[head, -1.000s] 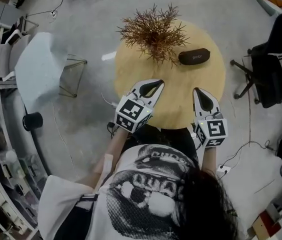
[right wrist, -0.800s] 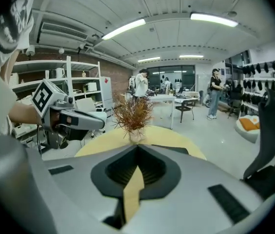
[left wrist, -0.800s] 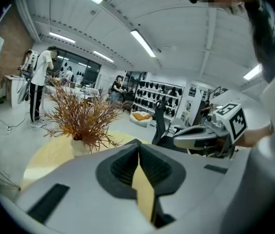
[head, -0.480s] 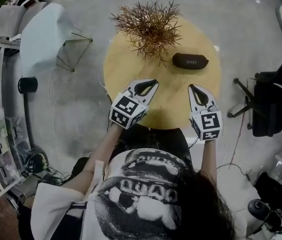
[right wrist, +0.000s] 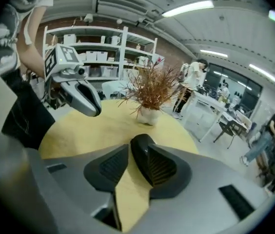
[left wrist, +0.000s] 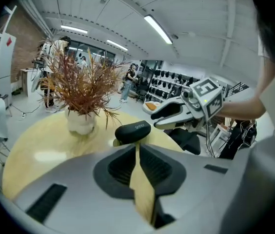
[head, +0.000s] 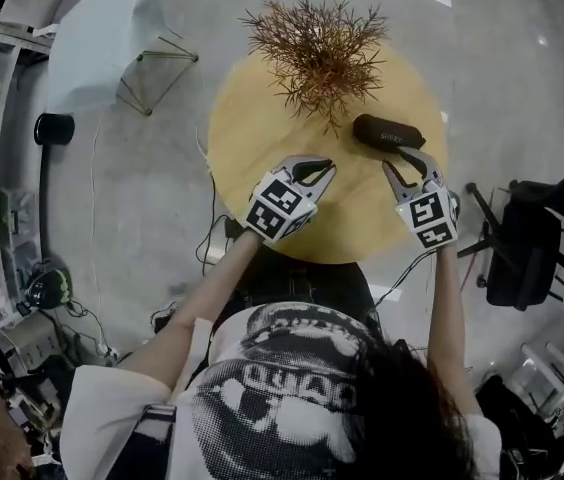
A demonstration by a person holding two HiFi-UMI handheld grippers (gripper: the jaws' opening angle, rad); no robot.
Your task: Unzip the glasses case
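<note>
Here: my right gripper (head: 407, 161), jaws just opening, now parted; near end of glasses case (head: 388, 132) at their mouth, ungripped. My left gripper (head: 326, 166) clenched, empty. Case lies on round table (head: 262, 138), beside dried plant (head: 320, 48).

On the bench (head: 262, 138) a potted plant (head: 317, 48) stands at the far edge, about midway across. The glasses case (head: 387, 131) lies on the bench just right of the plant and a little nearer the person (head: 302, 388), who is at the near edge. On the floor, a chair (head: 102, 38) stands left of the bench and an office chair (head: 522, 248) right of it.
</note>
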